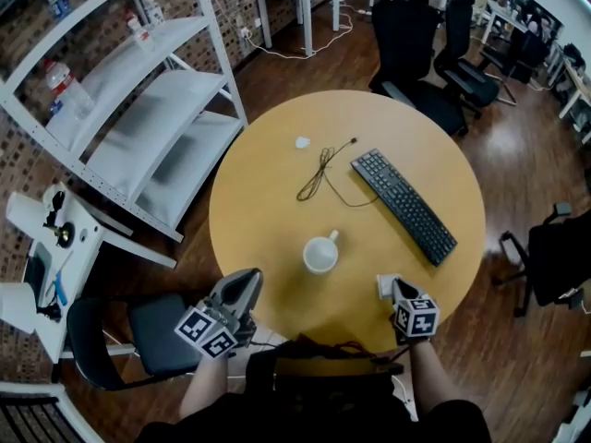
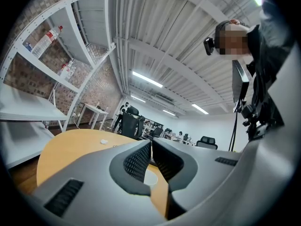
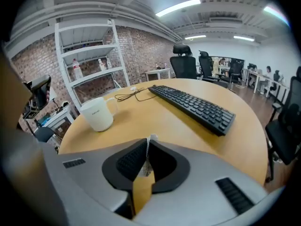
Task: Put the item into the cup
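A white cup (image 1: 320,254) with a handle stands upright near the front of the round wooden table (image 1: 277,201); the right gripper view shows the cup (image 3: 97,114) ahead to the left. My right gripper (image 1: 386,287) hovers over the table's front right edge, to the right of the cup. Its jaws are shut on a thin white item (image 3: 152,136) whose top pokes out past the right gripper (image 3: 147,141) tips. My left gripper (image 1: 246,282) is at the front left edge, tilted upward. The left gripper (image 2: 150,141) has its jaws together with nothing between them.
A black keyboard (image 1: 404,205) lies diagonally on the right half of the table, a thin black cable (image 1: 323,169) near the middle, and a small white scrap (image 1: 302,142) farther back. White shelving (image 1: 148,109) stands to the left, office chairs (image 1: 425,53) behind.
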Demonstrator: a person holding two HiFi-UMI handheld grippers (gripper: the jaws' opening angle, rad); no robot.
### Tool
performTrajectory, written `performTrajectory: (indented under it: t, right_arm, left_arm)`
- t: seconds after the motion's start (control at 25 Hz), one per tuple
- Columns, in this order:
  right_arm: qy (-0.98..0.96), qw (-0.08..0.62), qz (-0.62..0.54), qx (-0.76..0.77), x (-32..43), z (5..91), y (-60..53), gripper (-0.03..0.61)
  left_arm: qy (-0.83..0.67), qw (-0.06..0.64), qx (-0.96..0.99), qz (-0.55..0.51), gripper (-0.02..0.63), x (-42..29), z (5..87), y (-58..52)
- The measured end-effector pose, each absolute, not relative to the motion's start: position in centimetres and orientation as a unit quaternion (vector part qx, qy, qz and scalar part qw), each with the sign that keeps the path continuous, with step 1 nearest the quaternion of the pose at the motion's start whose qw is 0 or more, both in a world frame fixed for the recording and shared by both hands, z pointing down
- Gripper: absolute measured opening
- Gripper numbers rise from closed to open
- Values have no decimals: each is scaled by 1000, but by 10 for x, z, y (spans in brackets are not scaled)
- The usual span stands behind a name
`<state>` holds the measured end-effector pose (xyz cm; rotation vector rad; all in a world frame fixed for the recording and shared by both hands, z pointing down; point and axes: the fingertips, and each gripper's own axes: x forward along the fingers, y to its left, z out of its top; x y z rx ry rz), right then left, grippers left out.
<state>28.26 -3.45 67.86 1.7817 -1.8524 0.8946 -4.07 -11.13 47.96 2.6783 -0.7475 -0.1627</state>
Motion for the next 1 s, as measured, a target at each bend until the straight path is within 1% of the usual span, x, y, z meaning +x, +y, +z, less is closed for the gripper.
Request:
performTrajectory:
  t: [0.24, 0.4, 0.56, 0.76, 1.0]
  right_arm:
    - [-716, 231, 213, 624, 264, 606, -65, 14]
    - [-757, 231, 134, 596, 230, 548, -100, 14]
    - [-793, 229, 79, 559, 190, 513, -129, 14]
    - [-818, 240, 61, 518, 153, 505, -153, 14]
    - [-830, 270, 61, 483, 128, 524, -161, 15]
  left_arm:
    - [-264, 170, 947, -73, 5, -40, 476, -115]
    - [-283, 162, 942, -79, 5, -57, 474, -121]
    - [-312, 157, 933, -88, 5, -79, 475, -122]
    - [-347, 157, 920, -92, 5, -113, 478, -121]
    - [-379, 155, 907, -98, 5, -141, 479, -122]
